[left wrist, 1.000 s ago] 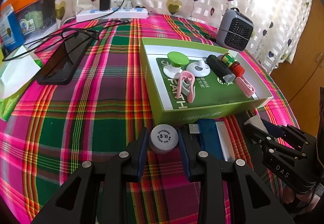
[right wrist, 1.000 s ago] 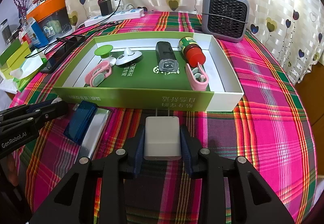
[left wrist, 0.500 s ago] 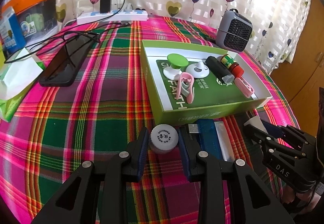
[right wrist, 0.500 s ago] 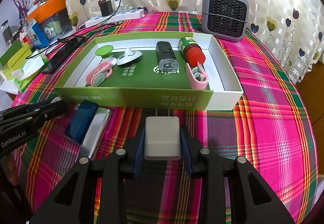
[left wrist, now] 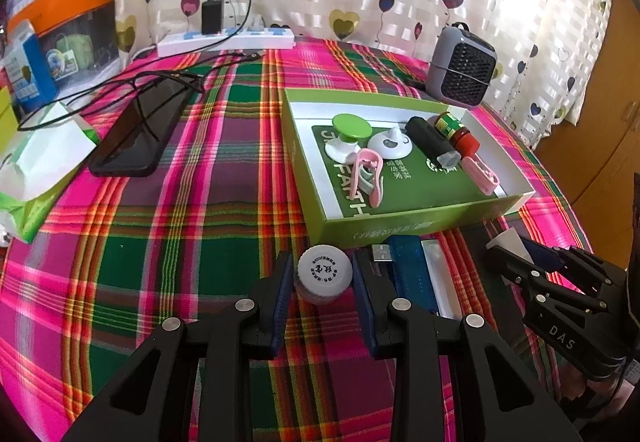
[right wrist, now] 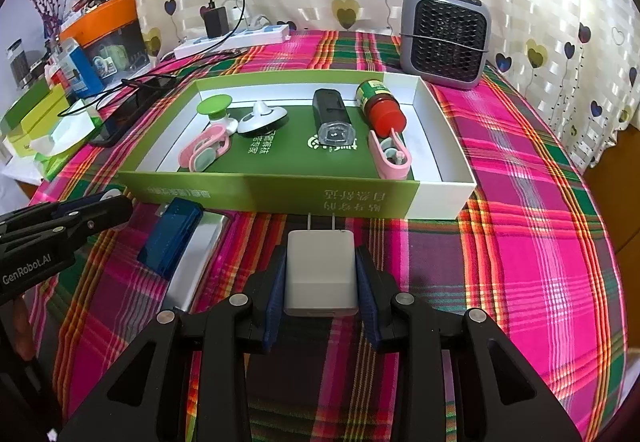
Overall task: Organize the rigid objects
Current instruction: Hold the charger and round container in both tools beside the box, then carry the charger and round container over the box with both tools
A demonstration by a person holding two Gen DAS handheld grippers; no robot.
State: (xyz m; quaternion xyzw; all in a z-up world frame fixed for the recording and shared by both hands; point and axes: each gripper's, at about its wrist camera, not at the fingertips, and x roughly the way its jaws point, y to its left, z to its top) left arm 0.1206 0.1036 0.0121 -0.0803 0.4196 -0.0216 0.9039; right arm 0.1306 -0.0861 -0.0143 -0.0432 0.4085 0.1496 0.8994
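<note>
Your right gripper [right wrist: 320,278] has its jaws closed on the white plug adapter [right wrist: 321,276], pads flat against its two smooth sides, prongs pointing toward the green tray [right wrist: 280,196] just ahead. Your left gripper [left wrist: 320,278] is clamped around the small white bottle [left wrist: 323,275] at its ribbed cap, just short of the tray's near wall. Both pieces look light and rigid, so nothing should bend, but the adapter's glossy faces could slide between the pads if you tilt it hard; keep the grip on the flat sides, not the prongs. The bottle is round (it will likely roll once released), so set it down gently, perhaps against something already in the tray. The right wrist view shows the tray's interior squarely, with free floor toward the white end beside the red-capped bottle [right wrist: 380,104] and pink clip [right wrist: 390,160]; the left wrist view hides that corner somewhat but shows the blue USB stick [left wrist: 404,266] lying on the plaid cloth [left wrist: 140,262] beside your bottle, waiting outside the tray.
</note>
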